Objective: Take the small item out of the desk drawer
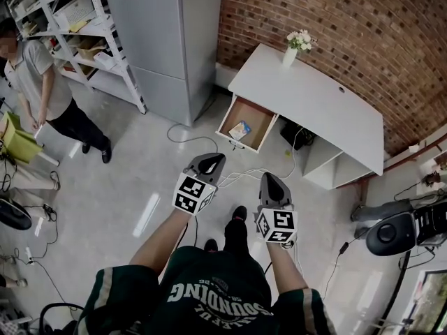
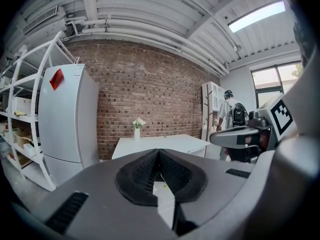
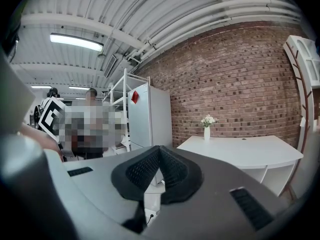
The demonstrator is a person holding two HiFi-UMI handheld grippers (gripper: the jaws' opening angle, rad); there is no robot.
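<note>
The white desk stands against the brick wall, its wooden drawer pulled out toward me. A small blue and yellow item lies inside the drawer. My left gripper and right gripper hang side by side over the floor, well short of the drawer, both shut and holding nothing. In the left gripper view the left gripper points at the desk. The right gripper faces the desk from its left.
A grey fridge and white shelves stand left of the desk. A person stands at far left. A vase of flowers sits on the desk. Cables trail across the floor near my feet. An office chair is at right.
</note>
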